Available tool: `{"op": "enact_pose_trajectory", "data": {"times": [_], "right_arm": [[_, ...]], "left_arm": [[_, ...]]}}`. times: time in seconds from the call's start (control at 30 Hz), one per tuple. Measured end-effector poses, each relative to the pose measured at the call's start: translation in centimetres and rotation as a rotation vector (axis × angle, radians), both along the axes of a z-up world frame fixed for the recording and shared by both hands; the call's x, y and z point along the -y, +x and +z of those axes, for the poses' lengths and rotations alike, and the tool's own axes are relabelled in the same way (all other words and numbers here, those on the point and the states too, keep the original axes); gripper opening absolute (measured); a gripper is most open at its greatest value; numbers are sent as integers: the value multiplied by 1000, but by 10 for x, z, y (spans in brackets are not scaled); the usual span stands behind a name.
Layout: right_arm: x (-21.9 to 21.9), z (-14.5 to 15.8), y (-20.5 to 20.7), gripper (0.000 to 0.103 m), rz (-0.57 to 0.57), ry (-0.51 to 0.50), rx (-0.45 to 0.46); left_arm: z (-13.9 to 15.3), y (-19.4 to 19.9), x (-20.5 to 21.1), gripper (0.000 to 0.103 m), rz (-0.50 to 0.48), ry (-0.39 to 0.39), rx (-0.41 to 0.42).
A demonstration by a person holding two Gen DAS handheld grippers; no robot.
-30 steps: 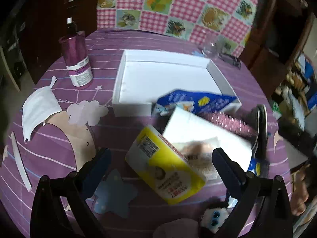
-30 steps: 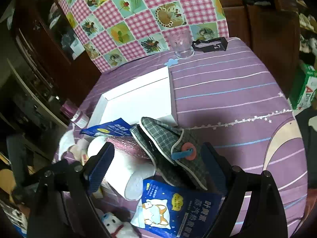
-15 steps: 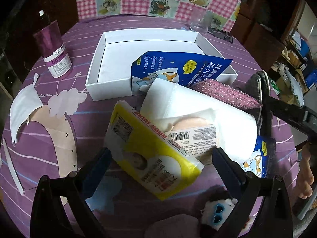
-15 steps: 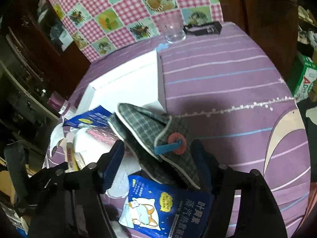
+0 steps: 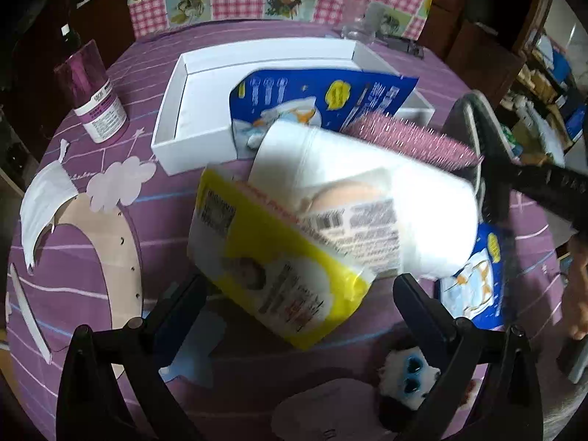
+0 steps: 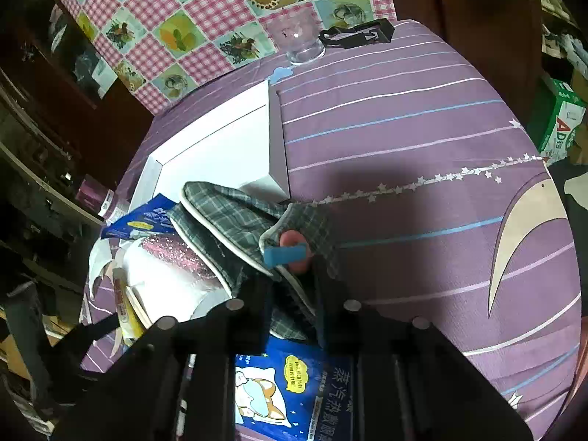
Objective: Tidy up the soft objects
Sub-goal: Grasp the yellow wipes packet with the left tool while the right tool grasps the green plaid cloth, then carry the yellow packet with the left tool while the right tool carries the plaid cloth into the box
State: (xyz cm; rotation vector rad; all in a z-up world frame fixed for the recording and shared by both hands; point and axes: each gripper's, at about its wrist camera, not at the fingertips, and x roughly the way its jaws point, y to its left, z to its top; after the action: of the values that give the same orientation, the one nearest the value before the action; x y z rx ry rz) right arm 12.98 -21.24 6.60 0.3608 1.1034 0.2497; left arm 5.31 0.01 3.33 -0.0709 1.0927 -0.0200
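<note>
A heap of soft goods lies on the purple tablecloth: a yellow tissue pack (image 5: 279,275), a white wrapped roll (image 5: 367,191), a pink glittery pad (image 5: 411,139) and a blue eye-mask packet (image 5: 323,95) leaning into the white box (image 5: 172,117). My left gripper (image 5: 299,290) hangs open, its fingers on either side of the yellow pack's near end, not touching it. A grey plaid slipper (image 6: 235,220) with a blue tab lies across the heap. My right gripper (image 6: 292,286) is closing, and its jaws pinch the slipper's near end. A second blue packet (image 6: 294,382) lies under that gripper.
A purple bottle (image 5: 95,95) and a white face mask (image 5: 40,198) are at the left. A plush toy with blue eyes (image 5: 408,367) sits near my left gripper's right finger. A glass (image 6: 297,40) and a black clip (image 6: 356,33) stand at the table's far edge.
The right jaws have narrowed from wide apart down onto the plaid slipper. Both grippers have sunk closer to the heap, and the yellow pack now sits between the left fingers.
</note>
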Motion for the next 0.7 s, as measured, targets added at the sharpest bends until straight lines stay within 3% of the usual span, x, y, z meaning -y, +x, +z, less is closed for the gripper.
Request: {"op": "enact_pose_trajectory", "data": {"times": [0.07, 0.13, 0.17, 0.3, 0.33, 0.43, 0.7], "right_arm": [[1, 1, 0, 19, -6, 3, 2], [1, 2, -1, 19, -11, 1, 6], [1, 3, -1, 19, -14, 1, 10], [2, 6, -3, 19, -16, 3, 25], [2, 7, -3, 19, -17, 2, 30], [2, 10, -4, 19, -20, -1, 40], [-2, 23, -10, 14, 2, 2, 101]], "left_arm": [[-8, -1, -5, 92, 15, -6, -18], [-14, 0, -11, 70, 35, -19, -45], [-15, 2, -15, 68, 44, -37, -52], [-12, 1, -19, 46, 58, -48, -22], [-11, -1, -18, 36, 56, -50, -14], [-6, -6, -18, 26, 56, -47, 11], [-3, -5, -27, 21, 85, -78, 25]]}}
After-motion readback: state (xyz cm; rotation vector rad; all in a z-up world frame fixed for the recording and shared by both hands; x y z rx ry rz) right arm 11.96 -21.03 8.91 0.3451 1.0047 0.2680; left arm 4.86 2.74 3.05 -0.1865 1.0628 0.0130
